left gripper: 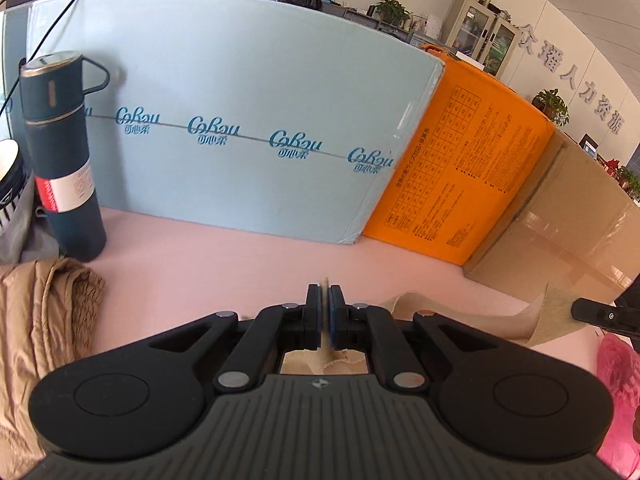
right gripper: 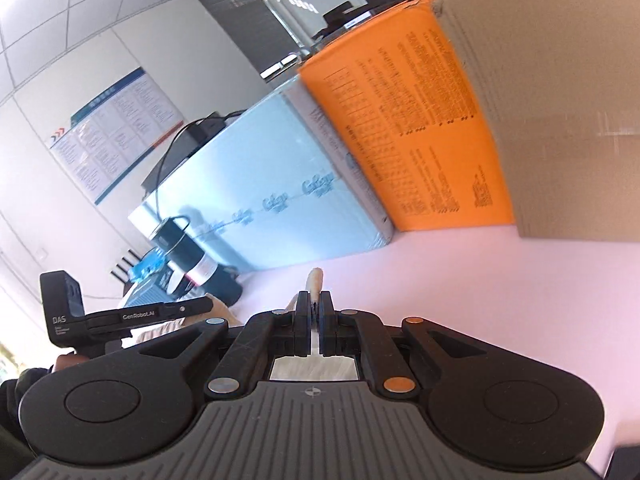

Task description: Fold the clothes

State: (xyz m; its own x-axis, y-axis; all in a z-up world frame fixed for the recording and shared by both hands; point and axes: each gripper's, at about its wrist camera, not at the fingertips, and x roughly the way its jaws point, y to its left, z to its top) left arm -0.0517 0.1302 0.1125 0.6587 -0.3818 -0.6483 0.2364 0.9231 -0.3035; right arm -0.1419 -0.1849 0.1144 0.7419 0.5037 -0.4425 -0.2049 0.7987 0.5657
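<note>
My left gripper [left gripper: 325, 298] is shut on the edge of a thin beige cloth [left gripper: 472, 322], which pokes up between the pads and stretches off to the right above the pink table [left gripper: 224, 256]. The other gripper's body shows at the right edge of the left wrist view. In the right wrist view my right gripper [right gripper: 314, 303] is shut on another edge of the same beige cloth [right gripper: 314, 280], with a small tip sticking out past the pads. Most of the cloth hangs hidden below both grippers.
A tan crumpled garment [left gripper: 44, 320] lies at the left and a pink cloth [left gripper: 618, 392] at the right. A dark thermos [left gripper: 60, 152] stands by a light blue box [left gripper: 248, 92]. An orange box [left gripper: 464, 168] and a cardboard box [left gripper: 568, 220] line the table's back.
</note>
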